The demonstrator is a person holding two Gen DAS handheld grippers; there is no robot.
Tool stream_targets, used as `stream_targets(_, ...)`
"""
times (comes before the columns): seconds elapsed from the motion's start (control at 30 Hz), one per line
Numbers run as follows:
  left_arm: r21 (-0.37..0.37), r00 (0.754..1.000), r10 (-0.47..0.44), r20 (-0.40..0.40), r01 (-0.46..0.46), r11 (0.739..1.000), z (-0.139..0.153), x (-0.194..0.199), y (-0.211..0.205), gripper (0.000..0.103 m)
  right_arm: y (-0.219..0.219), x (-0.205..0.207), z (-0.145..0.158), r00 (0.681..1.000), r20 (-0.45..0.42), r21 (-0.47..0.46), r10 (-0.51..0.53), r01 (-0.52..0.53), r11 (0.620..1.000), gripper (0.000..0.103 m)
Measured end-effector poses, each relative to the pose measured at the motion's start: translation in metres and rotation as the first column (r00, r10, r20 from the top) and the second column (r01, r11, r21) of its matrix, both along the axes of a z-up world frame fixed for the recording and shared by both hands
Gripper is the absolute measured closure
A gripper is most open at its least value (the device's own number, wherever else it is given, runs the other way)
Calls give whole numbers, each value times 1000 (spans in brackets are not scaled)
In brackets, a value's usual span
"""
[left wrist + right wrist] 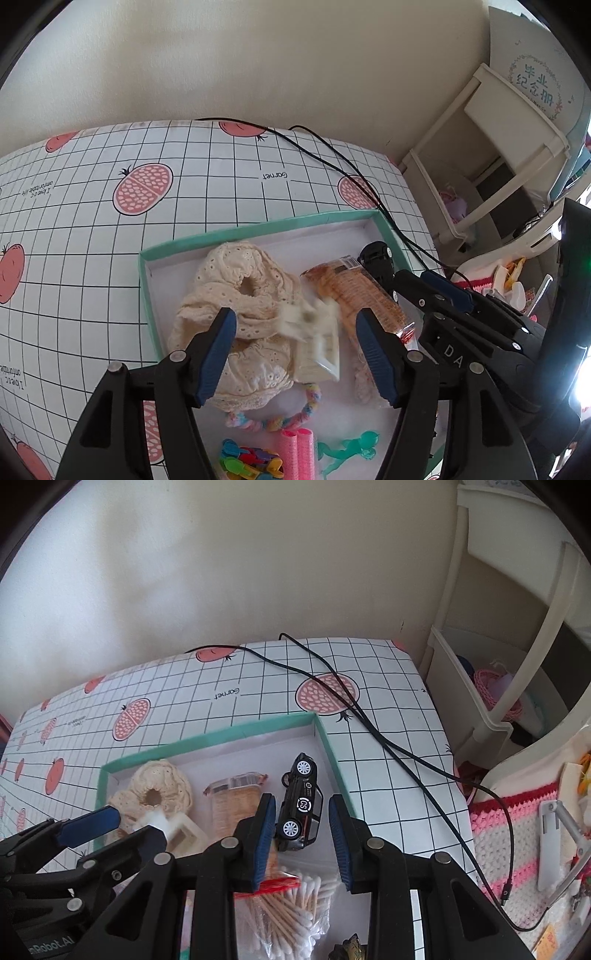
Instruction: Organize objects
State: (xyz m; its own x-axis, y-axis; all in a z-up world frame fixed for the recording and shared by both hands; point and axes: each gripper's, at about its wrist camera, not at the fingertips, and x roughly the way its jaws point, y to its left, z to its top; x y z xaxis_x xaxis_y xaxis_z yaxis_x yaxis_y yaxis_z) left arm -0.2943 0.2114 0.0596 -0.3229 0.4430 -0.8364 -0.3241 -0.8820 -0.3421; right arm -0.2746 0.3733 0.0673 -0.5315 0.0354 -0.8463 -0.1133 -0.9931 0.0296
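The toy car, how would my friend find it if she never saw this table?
Look for the shallow box with the green rim on the checked tablecloth. In its far right corner, beside a snack packet, lies the toy car, right in front of the open right gripper. It is the only black thing in the box, tipped on its side with white wheels showing.

Two matching black hand-held grippers with blue finger pads

The left gripper [295, 354] is built from angular black plastic links with triangular cut-outs, joined by round silver pins, and its two fingers [218, 350] carry ribbed blue pads. The right gripper [302, 840] has the same black linkage, silver pins and ribbed blue pads [266, 834]. White letters "DA" show on the right gripper's body in the left wrist view; part of a white "Robot.AI" marking shows on the left gripper's body in the right wrist view.
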Motion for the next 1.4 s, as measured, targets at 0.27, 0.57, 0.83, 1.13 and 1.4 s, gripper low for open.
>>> stream_targets(0.27,-24,994,72,-87,-75,997,17,1,-14,35,-4,0,1,1000,-4,4,11,-11,1000,71)
stream_targets(0.57,-142,958,214,-192,-243,960,17,-8,-41,34,-17,-2,-4,999,7,22,41,-41,999,71)
stream_targets(0.83,-183,930,306,-203,-343,921,5,-17,-63,10,-26,-4,-6,998,1,30,65,-65,997,52)
stream_targets(1.13,-189,919,335,-207,-374,908,3,-18,-75,9,-29,-5,-6,997,-20,25,72,-72,997,20)
stream_targets(1.4,-193,915,341,-218,-383,904,4,-18,-78,9,-28,-6,-6,997,-35,18,65,-64,998,0)
